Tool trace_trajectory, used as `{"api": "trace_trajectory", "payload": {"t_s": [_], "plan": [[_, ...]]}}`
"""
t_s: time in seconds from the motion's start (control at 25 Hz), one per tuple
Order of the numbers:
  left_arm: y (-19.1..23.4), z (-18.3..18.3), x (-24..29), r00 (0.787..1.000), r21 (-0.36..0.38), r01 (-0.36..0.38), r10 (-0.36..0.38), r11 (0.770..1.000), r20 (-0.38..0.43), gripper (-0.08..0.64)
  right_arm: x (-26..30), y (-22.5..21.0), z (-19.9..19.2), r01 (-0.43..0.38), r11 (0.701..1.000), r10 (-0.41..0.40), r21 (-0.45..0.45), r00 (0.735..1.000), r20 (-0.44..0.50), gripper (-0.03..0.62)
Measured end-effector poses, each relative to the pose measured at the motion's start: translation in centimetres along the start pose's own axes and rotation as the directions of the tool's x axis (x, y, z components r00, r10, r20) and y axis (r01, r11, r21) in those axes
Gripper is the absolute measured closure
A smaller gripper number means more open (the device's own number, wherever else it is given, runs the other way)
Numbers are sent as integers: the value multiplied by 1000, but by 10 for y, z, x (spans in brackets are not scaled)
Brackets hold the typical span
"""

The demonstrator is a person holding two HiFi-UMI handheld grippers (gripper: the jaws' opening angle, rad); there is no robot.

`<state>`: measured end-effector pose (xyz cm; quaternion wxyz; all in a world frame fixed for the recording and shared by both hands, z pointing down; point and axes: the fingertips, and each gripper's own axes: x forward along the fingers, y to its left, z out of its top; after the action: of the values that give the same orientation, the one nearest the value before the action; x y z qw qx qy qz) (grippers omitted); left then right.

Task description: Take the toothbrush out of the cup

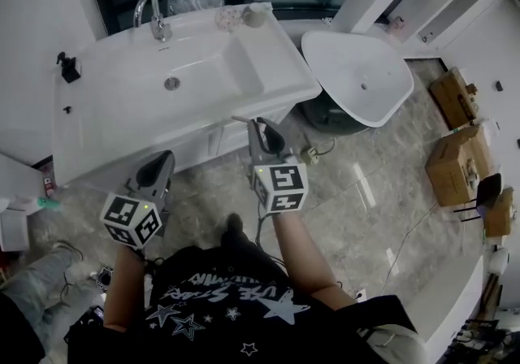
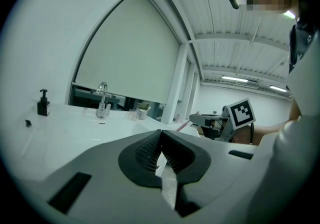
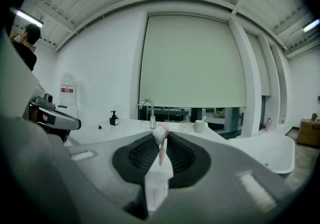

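My right gripper (image 3: 161, 139) is shut on a pink toothbrush (image 3: 160, 152) whose white bristle head sticks up between the pads. In the head view this gripper (image 1: 258, 130) is held level in front of the white sink counter (image 1: 97, 123), with the brush handle poking out to its left. The white cup (image 1: 255, 17) stands at the counter's far right corner beside a clear glass (image 1: 230, 19); both sit well beyond the grippers. From the right gripper view the cup (image 3: 200, 126) shows far ahead. My left gripper (image 1: 161, 162) hangs beside the right one, pads together with nothing between them (image 2: 160, 137).
A chrome faucet (image 1: 151, 18) rises behind the sink basin (image 1: 175, 82), and a black soap dispenser (image 1: 69, 67) stands at the counter's left. A white freestanding tub (image 1: 357, 74) sits to the right, with cardboard boxes (image 1: 459, 127) on the tiled floor beyond it.
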<state>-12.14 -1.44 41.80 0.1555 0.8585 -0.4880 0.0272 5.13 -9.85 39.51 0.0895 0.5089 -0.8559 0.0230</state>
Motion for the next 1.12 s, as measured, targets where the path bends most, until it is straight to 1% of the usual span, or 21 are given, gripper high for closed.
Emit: {"api": "trace_trajectory", "payload": {"t_s": [0.12, 0.28, 0.48, 0.64, 0.76, 0.96, 1.12], "plan": [[5, -1, -20, 1000, 0, 4, -4, 1000, 10, 554, -16, 16, 1, 20, 1000, -20, -9, 1000, 2, 549], [-3, -1, -42, 999, 10, 38, -38, 999, 15, 554, -40, 29, -1, 53, 999, -53, 1, 999, -7, 549], [-15, -18, -71, 997, 17, 82, -82, 997, 11, 554, -68, 54, -13, 90, 996, -90, 10, 996, -15, 549], [-26, -23, -95, 994, 33, 104, -104, 994, 13, 554, -95, 71, -19, 109, 994, -109, 7, 994, -25, 549], [-29, -29, -107, 993, 35, 115, -115, 993, 11, 554, -111, 80, -31, 129, 991, -128, 31, 991, -44, 549], [-33, -37, -121, 991, 44, 133, -133, 990, 3, 554, -133, 96, -43, 149, 989, -148, 18, 986, -72, 549], [-34, -39, -128, 990, 35, 143, -143, 989, 4, 554, -144, 101, -49, 163, 986, -161, 21, 983, -84, 549]]}}
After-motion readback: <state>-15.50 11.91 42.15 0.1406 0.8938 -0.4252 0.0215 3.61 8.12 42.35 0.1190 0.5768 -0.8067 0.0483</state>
